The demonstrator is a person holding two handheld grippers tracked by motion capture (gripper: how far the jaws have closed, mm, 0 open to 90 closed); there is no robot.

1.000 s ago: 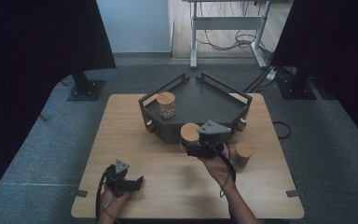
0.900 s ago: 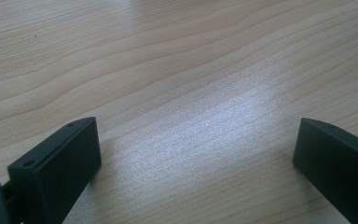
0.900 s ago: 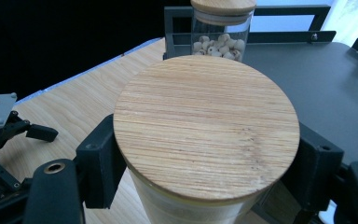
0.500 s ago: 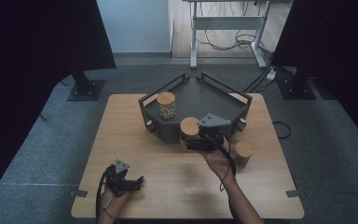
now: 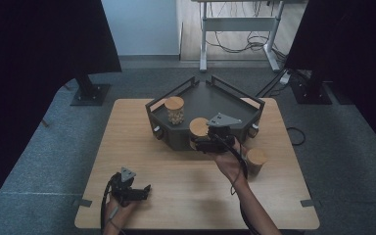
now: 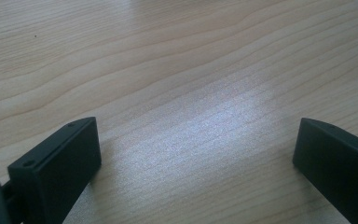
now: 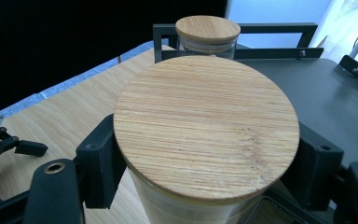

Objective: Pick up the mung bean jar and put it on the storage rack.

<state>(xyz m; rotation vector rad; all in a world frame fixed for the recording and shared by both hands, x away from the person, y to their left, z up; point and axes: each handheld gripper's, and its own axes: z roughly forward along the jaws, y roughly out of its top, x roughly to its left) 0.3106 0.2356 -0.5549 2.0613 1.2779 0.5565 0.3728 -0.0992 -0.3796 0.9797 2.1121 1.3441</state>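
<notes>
My right gripper (image 5: 200,141) (image 7: 207,165) is shut on a glass jar with a round wooden lid (image 5: 199,127) (image 7: 206,126). One jaw presses on each side of the jar just below the lid. The jar is held at the front edge of a dark tray (image 5: 225,100) (image 7: 317,88). A second lidded jar (image 5: 175,109) (image 7: 208,30) stands in the tray's left corner. A third jar (image 5: 256,160) stands on the table to the right of my right hand. My left gripper (image 5: 144,191) (image 6: 196,158) lies open on the wood near the front left, with nothing between its jaws.
The wooden table (image 5: 127,142) has bare room at the left and along the front. The tray has raised rails (image 5: 169,95) around its rim. Black stands and a desk frame with cables stand on the floor beyond the table.
My right gripper has carried the jar a little farther from the person, towards the tray. The left gripper has not moved.
</notes>
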